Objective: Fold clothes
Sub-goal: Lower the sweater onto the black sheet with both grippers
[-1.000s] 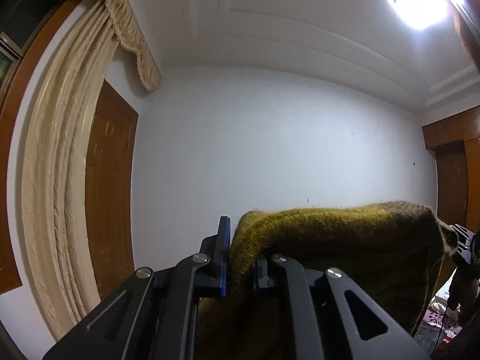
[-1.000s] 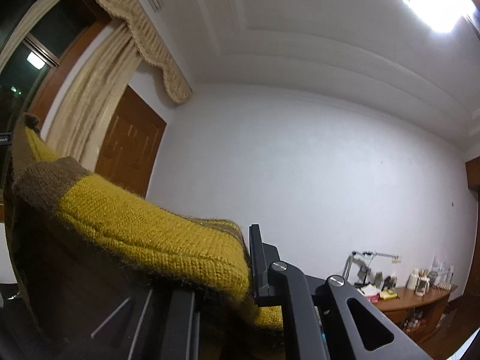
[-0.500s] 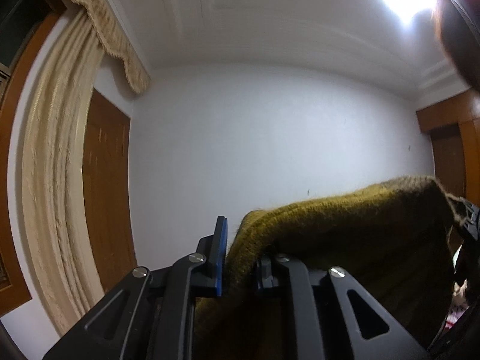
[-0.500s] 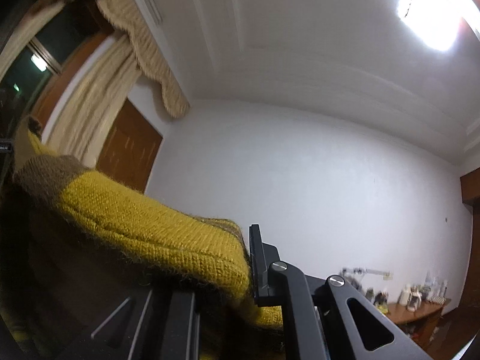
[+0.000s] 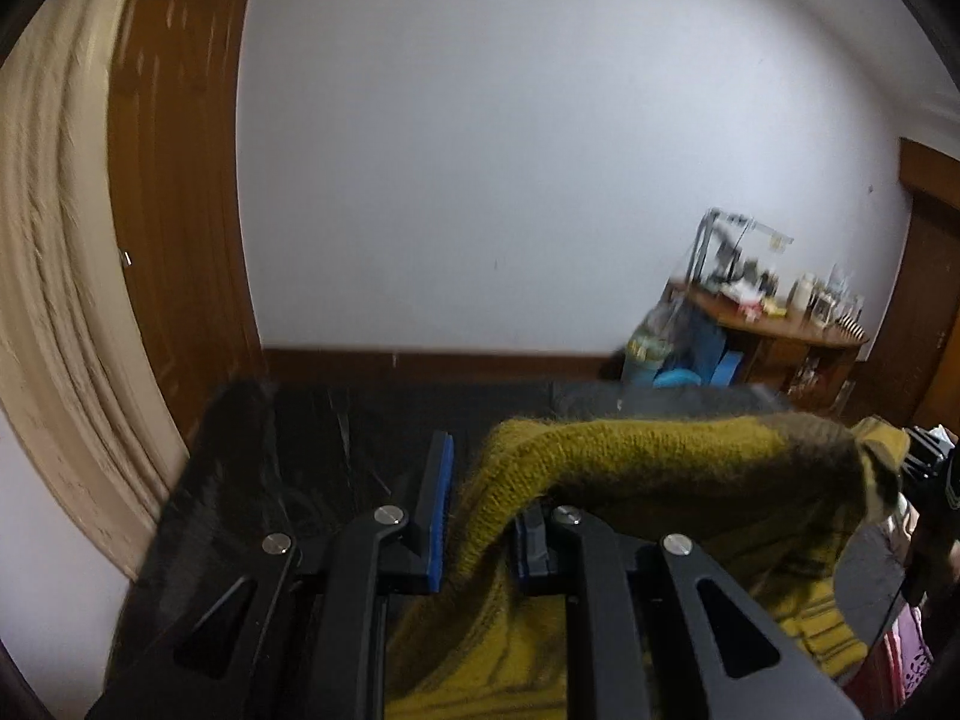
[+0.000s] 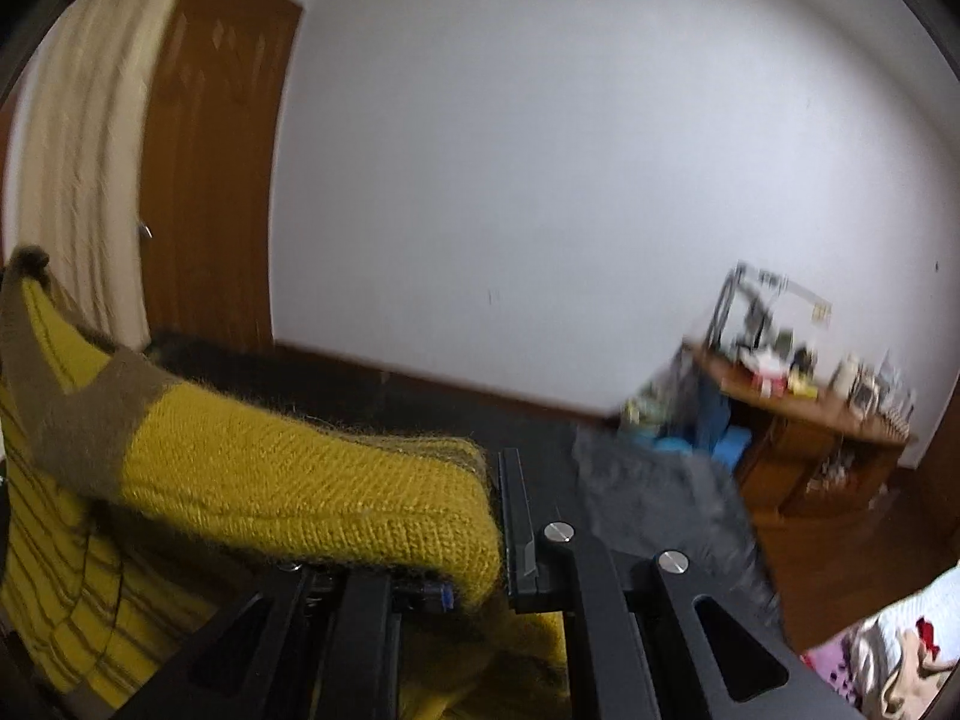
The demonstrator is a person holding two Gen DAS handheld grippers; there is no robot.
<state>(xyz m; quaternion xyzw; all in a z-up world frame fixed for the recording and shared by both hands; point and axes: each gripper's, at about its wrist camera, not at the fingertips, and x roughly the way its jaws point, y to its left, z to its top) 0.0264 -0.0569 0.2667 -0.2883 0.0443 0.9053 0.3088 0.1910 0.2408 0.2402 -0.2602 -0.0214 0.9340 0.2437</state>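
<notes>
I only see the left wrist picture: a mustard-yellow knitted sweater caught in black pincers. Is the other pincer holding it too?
Observer: Yes. The right gripper is shut on a thick folded edge of the mustard-yellow knitted sweater.
Operator: Are both its fingers showing?
Observer: No. Only its right finger shows; the knit covers the other.
Operator: Anything else nearby?
Observer: A pale cloth with red print lies at the lower right.

fuzzy knitted wool sweater [image 5: 660, 468]; matt black plastic tool [image 5: 480, 516]; glossy wooden door [image 6: 210, 180].

Dim indoor light, strong fisheye bending with dark vignetted corners, motion blur smearing the background
</notes>
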